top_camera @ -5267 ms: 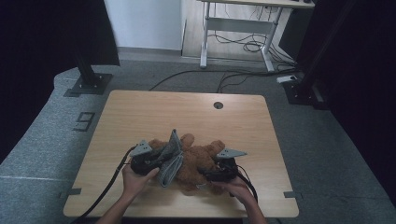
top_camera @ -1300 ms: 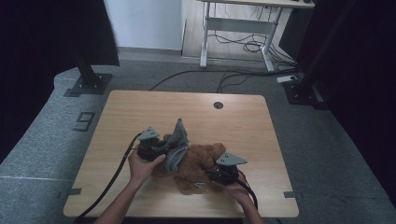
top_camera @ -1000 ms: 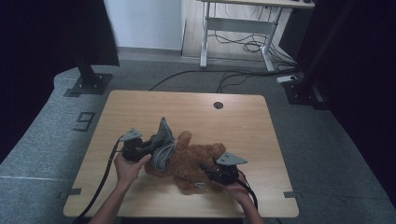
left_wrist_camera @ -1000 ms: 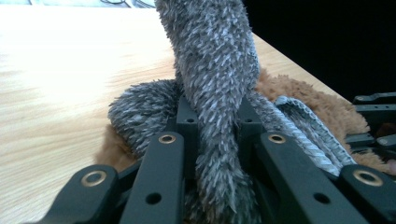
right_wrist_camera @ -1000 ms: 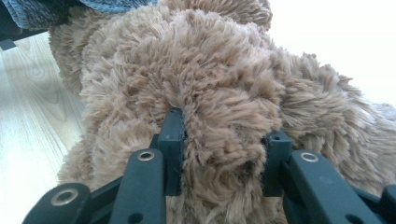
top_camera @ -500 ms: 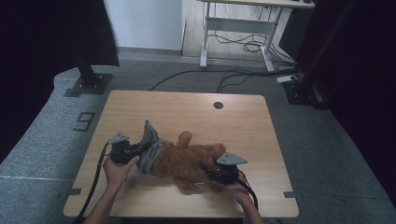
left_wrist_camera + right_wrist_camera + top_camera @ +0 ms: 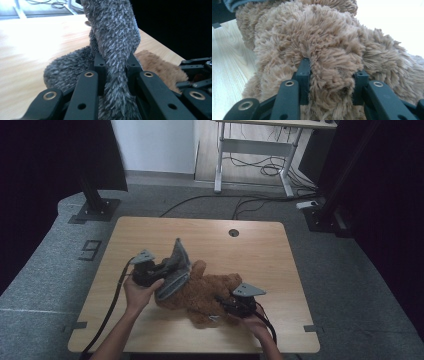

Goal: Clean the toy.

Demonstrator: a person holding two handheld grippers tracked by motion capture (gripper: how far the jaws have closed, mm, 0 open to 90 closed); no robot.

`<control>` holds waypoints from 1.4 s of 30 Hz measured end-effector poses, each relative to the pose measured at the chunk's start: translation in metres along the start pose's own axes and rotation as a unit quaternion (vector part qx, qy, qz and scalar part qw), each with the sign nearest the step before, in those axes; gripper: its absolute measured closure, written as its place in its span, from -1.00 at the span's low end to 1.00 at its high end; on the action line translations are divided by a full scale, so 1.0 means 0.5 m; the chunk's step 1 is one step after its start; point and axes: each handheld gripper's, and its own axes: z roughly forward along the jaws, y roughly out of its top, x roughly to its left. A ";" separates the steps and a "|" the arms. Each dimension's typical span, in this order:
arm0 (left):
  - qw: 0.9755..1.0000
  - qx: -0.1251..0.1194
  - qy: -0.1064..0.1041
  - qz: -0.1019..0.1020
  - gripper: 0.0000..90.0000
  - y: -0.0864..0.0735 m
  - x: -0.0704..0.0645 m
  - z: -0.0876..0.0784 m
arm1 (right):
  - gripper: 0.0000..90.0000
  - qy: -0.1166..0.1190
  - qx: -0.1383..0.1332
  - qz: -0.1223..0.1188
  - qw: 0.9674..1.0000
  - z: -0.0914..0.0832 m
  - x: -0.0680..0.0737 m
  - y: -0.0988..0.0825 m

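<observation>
A brown plush bear (image 7: 202, 292) lies on the wooden table (image 7: 260, 250). My left gripper (image 7: 170, 268) is shut on a grey fuzzy cloth (image 7: 176, 265) at the bear's left end and holds a fold of it upright. In the left gripper view the grey cloth (image 7: 112, 32) stands squeezed between the jaws of the left gripper (image 7: 115, 66), with the bear (image 7: 160, 67) behind it. My right gripper (image 7: 222, 306) is shut on a brown limb at the bear's near right. The right gripper view shows the bear's fur (image 7: 312, 40) bulging between the jaws of the right gripper (image 7: 332, 75).
A round cable hole (image 7: 233, 232) sits near the table's far edge. Beyond the table stand a white desk frame (image 7: 252, 150) with cables under it and two black stands (image 7: 95, 202) on the grey floor. Bare wood lies left of and behind the bear.
My left gripper pulled the grey cloth out to the left, then came back right and a little up toward the bear. The right gripper and the bear's body stayed put.
</observation>
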 end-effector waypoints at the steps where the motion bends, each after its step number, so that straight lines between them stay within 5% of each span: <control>1: 1.000 0.008 0.000 0.006 0.71 0.006 -0.007 0.013 | 0.36 0.000 0.000 0.000 1.000 0.000 0.000 0.000; 6: 0.998 0.063 -0.002 0.004 0.69 -0.009 -0.008 0.071 | 0.34 0.000 -0.002 0.000 1.000 0.000 0.000 -0.001; 10: 0.997 0.068 -0.014 -0.016 0.71 -0.038 0.004 0.070 | 0.30 0.003 -0.002 0.000 1.000 -0.001 0.002 0.000; 14: 0.998 0.064 -0.019 -0.015 0.74 -0.059 -0.001 0.055 | -0.01 0.009 -0.005 0.000 1.000 -0.008 0.006 0.007; 22: 0.999 0.031 -0.027 -0.012 0.75 -0.101 -0.014 0.025 | -0.53 0.022 -0.019 0.059 0.998 -0.054 -0.005 0.042; 25: 0.999 0.025 -0.028 -0.003 0.76 -0.111 -0.026 0.016 | -0.71 0.031 0.010 0.073 0.997 -0.038 -0.008 0.035; 30: 0.999 0.015 -0.040 -0.005 0.76 -0.127 -0.035 0.001 | -0.84 0.083 0.055 0.088 0.991 0.017 -0.001 0.011; 33: 0.999 0.008 -0.040 -0.002 0.76 -0.135 -0.037 -0.005 | -0.70 0.075 0.055 0.066 0.994 0.029 0.012 0.013; 37: 0.999 -0.002 -0.035 -0.001 0.76 -0.134 -0.036 -0.001 | -0.04 0.049 0.047 0.003 0.998 0.026 0.030 0.012; 42: 0.999 -0.009 -0.030 -0.007 0.75 -0.109 -0.018 0.021 | 0.16 0.006 0.028 0.000 1.000 0.038 0.025 0.017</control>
